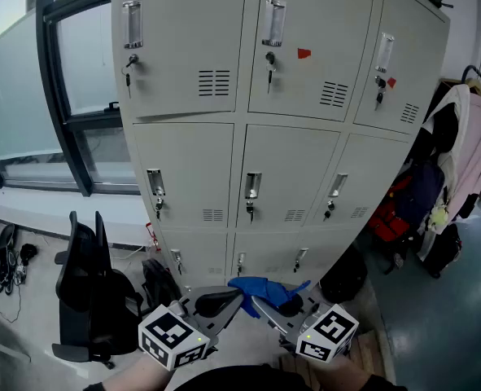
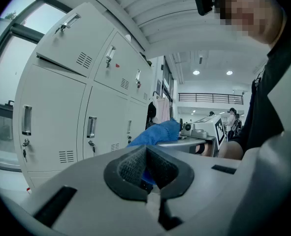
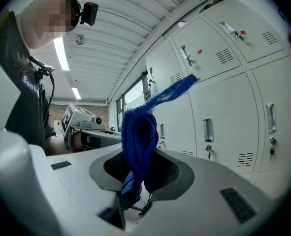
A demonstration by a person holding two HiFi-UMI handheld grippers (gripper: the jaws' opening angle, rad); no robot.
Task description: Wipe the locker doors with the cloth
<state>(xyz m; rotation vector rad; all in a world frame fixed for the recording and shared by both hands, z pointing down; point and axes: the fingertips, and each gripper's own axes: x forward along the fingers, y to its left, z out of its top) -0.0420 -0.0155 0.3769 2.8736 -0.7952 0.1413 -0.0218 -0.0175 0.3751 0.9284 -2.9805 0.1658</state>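
The right hand-held gripper [image 3: 143,167] is clenched on the blue cloth [image 3: 140,132], which is pinched between its dark pads. The cloth rises out of the jaws as a bunched roll, with one loose tail trailing up and away toward the lockers. In the head view the right hand-held gripper [image 1: 266,304] sits low in the picture. The cloth [image 1: 260,287] spills off its tip and spreads leftward, close to the tip of the left hand-held gripper [image 1: 224,300].

The left hand-held gripper [image 2: 146,154] has its pads pressed together. A sliver of blue shows in the gap beneath them. I judge this to be the cloth seen beyond the jaws rather than anything gripped, though the view does not settle it.

The locker doors [image 1: 285,169] stand straight ahead of both grippers in three columns and three rows. The cloth is not touching any of them. The bottom row is nearest, and the middle and top rows rise above it. The top middle door carries a small red sticker [image 1: 303,53].

Wiping does not look to have started. The right side holds the cloth, so the next move seems to fall to it: carry the cloth forward and up until the loose bulk meets a door face. The cloth's length runs roughly along the jaws, so the gripper would probably need tilting to press fabric, not plastic, against the metal. Handles and hanging keys [image 1: 127,75] could snag the tail.
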